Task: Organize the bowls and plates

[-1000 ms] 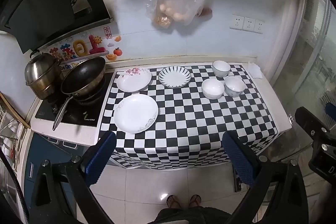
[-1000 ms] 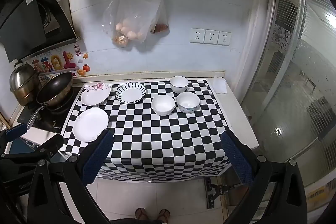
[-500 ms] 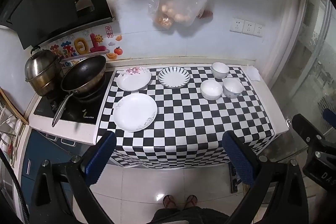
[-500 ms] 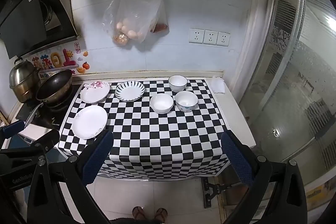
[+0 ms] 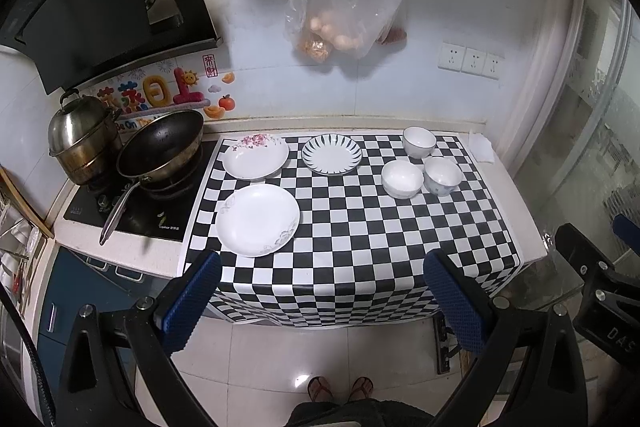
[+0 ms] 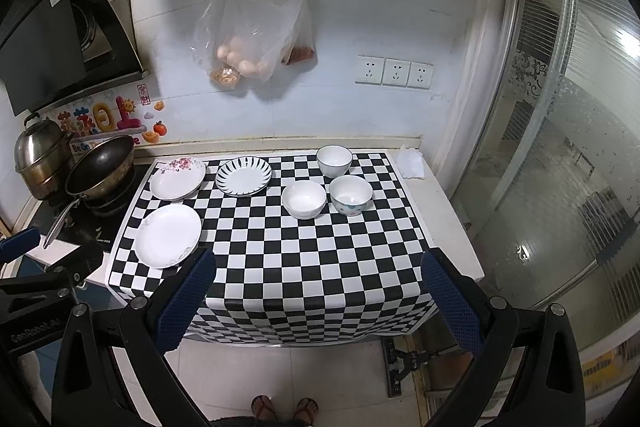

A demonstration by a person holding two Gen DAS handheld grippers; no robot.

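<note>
Three empty plates (image 5: 257, 219) at centre-left of the checkered cloth (image 5: 360, 239), three empty bowls (image 5: 402, 179) at centre-right (eggs in the hanging plastic bag (image 5: 344, 7) up top). Left gripper (image 5: 320, 301) and right gripper (image 6: 316, 297) both spread wide, empty, held above the floor short of the counter edge.

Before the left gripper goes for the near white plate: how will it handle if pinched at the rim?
The plate looks glazed and glossy, so the pads will probably slip. It lies flat on the checkered cloth with a low rim, so getting a finger under looks hard; it may slide instead. It looks ceramic: stiff, likely fragile.
</note>
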